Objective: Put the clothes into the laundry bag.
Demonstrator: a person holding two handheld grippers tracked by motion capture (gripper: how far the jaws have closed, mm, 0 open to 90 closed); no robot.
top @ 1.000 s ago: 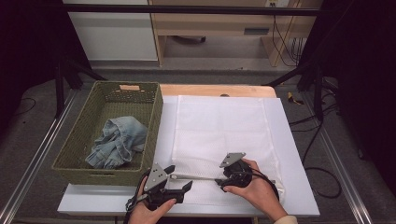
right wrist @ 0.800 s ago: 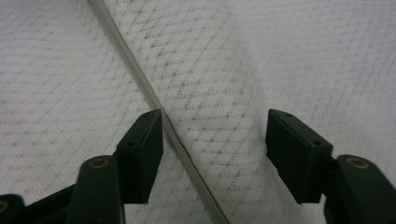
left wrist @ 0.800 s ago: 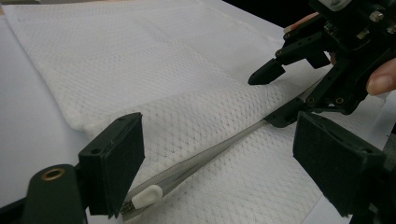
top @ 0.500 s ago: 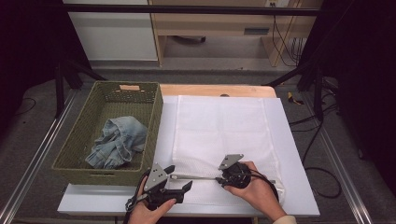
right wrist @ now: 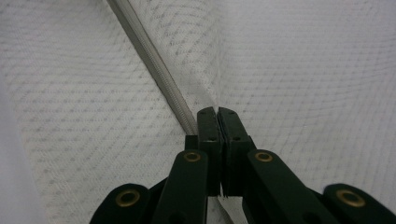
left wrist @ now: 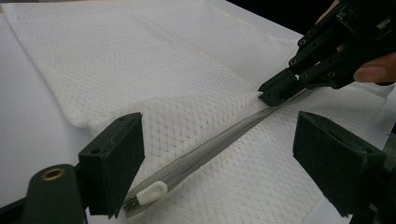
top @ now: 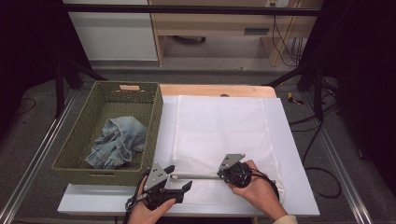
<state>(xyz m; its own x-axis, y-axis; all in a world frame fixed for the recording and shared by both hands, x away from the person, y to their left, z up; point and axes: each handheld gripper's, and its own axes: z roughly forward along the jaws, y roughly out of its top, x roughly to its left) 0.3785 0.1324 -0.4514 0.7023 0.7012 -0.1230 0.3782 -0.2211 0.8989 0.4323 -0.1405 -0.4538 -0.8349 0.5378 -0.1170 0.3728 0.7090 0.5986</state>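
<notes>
While my right tool [right wrist: 218,114] has just been closing, its jaws now stand pressed together at the far end of the zipper [left wrist: 219,142], pinching what looks like the mesh fabric right beside the zipper tape; I judge this as the anchoring step, holding the white mesh laundry bag [top: 222,126] taut so the zip can be run. My left tool [left wrist: 215,154] hangs with jaws wide apart, straddling the zipper near its white pull tab [left wrist: 150,192] at the lower left of the left gripper view, touching nothing that I can see. Next I reckon I need to lower that left tool and close it squarely on the small tab, then draw it along the tape toward the right tool; the tab is small and smooth, so a slightly off grip could slip. The bag lies flat on the white worktop [top: 294,154], centre of the high view, its grey zipper running along the near edge. To the left sits a woven basket [top: 74,144] with crumpled denim [top: 116,142] inside.
</notes>
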